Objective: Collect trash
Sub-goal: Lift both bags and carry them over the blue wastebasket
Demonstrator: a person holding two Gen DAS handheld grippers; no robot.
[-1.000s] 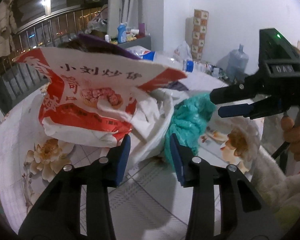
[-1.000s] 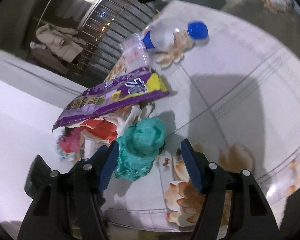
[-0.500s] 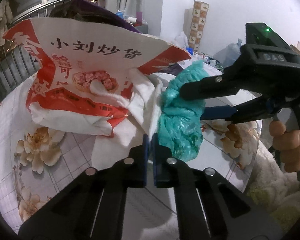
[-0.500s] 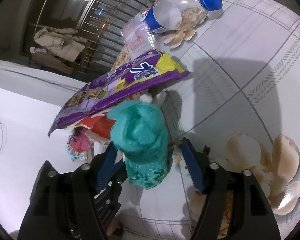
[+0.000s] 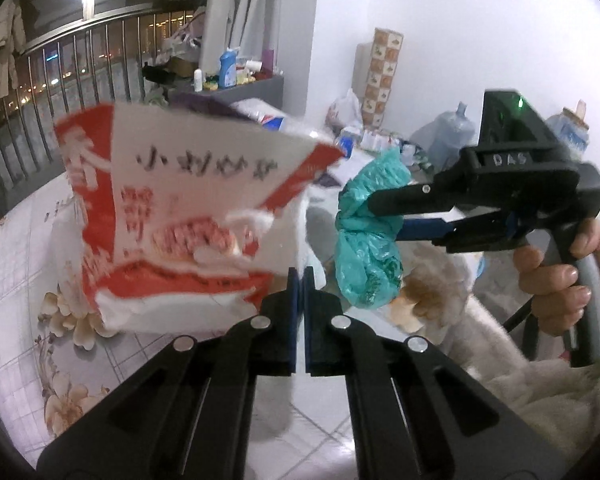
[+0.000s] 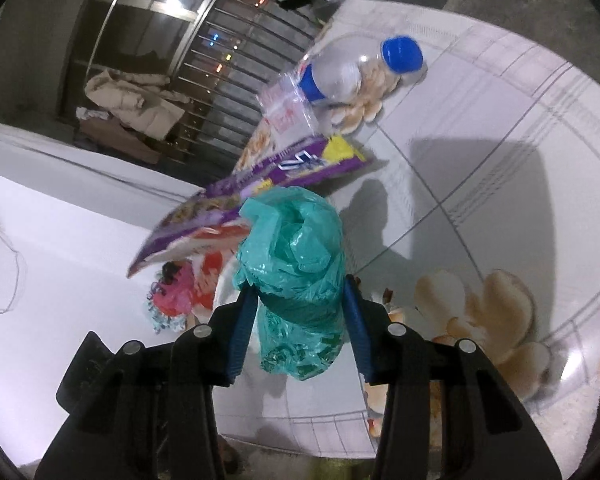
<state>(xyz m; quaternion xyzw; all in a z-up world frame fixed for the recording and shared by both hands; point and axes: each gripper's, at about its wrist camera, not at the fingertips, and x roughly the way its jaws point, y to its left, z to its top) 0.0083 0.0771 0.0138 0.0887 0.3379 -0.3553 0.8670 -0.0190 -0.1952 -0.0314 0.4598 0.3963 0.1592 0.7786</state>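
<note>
Teal plastic bag [image 6: 296, 280] is clamped in the right tongs [image 6: 296, 320]; left tongs [image 5: 300, 312] pinch the red-and-white paper bag [image 5: 180, 220] at 11 o'clock above the table [image 6: 480, 152].

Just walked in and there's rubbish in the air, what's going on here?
A person is clearing trash off the flower-print table with a pair of tongs in each hand. The left tongs are shut on the red-and-white paper bag, lifted off the table. The right tongs clamp the crumpled green plastic bag. A purple snack packet and a blue-capped plastic bottle wait on the table.
</note>
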